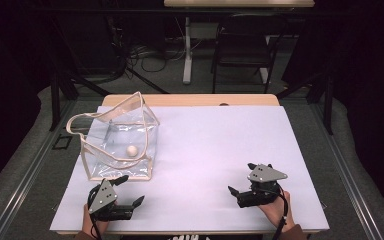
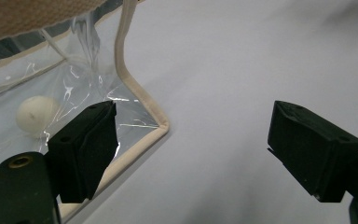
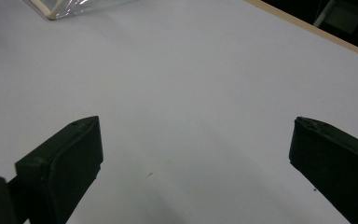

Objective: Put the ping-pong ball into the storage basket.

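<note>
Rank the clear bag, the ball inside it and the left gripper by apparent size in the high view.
1. clear bag, plainly largest.
2. left gripper, nearer the camera, so somewhat flattered.
3. ball, by far the smallest.

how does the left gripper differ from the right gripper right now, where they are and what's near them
The left gripper sits at the table's near left, just in front of the clear bag; the right gripper sits at the near right, over bare white table. One left jaw lies close by the bag's beige-trimmed corner, with the white ball seen behind it; the right jaws frame nothing. Both are wide open and hold nothing.
</note>
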